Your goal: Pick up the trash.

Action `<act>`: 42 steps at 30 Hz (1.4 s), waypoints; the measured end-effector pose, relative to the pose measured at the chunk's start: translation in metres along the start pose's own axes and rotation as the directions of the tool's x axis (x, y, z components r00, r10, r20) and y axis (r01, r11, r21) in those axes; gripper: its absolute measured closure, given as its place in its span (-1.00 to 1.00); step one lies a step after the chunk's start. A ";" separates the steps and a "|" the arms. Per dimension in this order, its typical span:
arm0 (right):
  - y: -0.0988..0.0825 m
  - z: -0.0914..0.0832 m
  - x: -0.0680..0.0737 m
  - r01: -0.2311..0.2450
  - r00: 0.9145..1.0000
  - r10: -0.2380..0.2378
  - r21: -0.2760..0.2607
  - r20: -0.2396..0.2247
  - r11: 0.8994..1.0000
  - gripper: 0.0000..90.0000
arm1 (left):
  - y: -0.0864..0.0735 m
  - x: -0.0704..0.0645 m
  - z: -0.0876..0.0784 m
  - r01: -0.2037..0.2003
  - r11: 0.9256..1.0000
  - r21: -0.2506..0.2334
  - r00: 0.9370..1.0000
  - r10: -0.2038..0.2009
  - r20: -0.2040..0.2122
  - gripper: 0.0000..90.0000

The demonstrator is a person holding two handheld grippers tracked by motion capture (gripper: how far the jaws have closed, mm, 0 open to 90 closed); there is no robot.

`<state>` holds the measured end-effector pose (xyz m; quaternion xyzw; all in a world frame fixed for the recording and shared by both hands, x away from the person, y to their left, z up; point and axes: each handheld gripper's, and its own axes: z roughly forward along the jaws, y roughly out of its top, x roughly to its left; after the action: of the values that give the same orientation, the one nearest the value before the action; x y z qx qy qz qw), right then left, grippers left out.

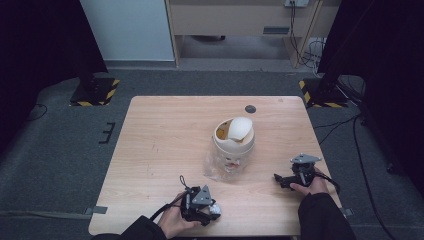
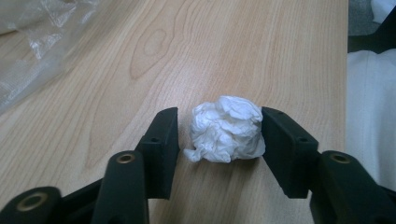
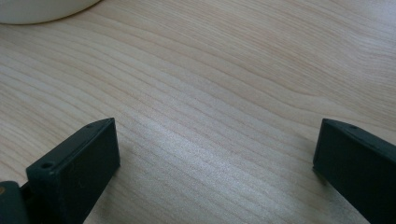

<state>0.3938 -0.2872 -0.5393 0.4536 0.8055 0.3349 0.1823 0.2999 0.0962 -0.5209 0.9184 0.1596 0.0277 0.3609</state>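
A crumpled white tissue ball (image 2: pixel 226 128) lies on the wooden table (image 1: pixel 165 140) near its front edge, seen from above as a small white wad (image 1: pixel 215 209). My left gripper (image 2: pixel 219 126) brackets it: the right jaw touches the tissue, and the left jaw stands a small gap away. In the high view this left gripper (image 1: pixel 212 213) is held low at the front of the table. My right gripper (image 1: pixel 278 179) rests to the right with its jaws wide apart over bare wood (image 3: pixel 215 144), with nothing between them.
A cream bin with a tilted swing lid (image 1: pixel 233 135) stands mid-table, its base (image 3: pixel 42 9) at the top left of the right gripper view. Clear crumpled plastic (image 1: pixel 222 165) lies in front of it, also (image 2: pixel 32 42). The table's front edge (image 1: pixel 250 231) is close.
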 end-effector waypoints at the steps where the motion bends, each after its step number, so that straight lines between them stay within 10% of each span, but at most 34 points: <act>1: 0.000 0.000 0.000 0.000 1.000 0.000 0.000 0.000 1.000 -0.98 | 0.000 0.000 0.000 0.000 1.000 0.000 1.000 0.000 0.000 0.13; 12: 0.000 0.000 0.000 0.001 1.000 -0.001 0.000 0.001 1.000 -0.98 | 0.003 0.000 -0.003 -0.005 1.000 0.005 1.000 0.005 -0.017 0.36; 31: 0.000 0.000 0.000 0.000 1.000 0.000 0.000 0.000 1.000 -0.99 | 0.007 0.013 -0.030 0.060 0.990 -0.126 0.996 -0.068 -0.061 0.36; 42: 0.000 0.000 0.000 0.003 1.000 -0.003 0.001 0.000 1.000 -0.98 | 0.007 0.025 -0.060 0.115 0.957 -0.266 0.986 -0.143 -0.089 0.37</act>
<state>0.3939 -0.2874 -0.5393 0.4526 0.8062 0.3343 0.1827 0.3153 0.1384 -0.4734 0.8478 0.2334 0.0741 0.4703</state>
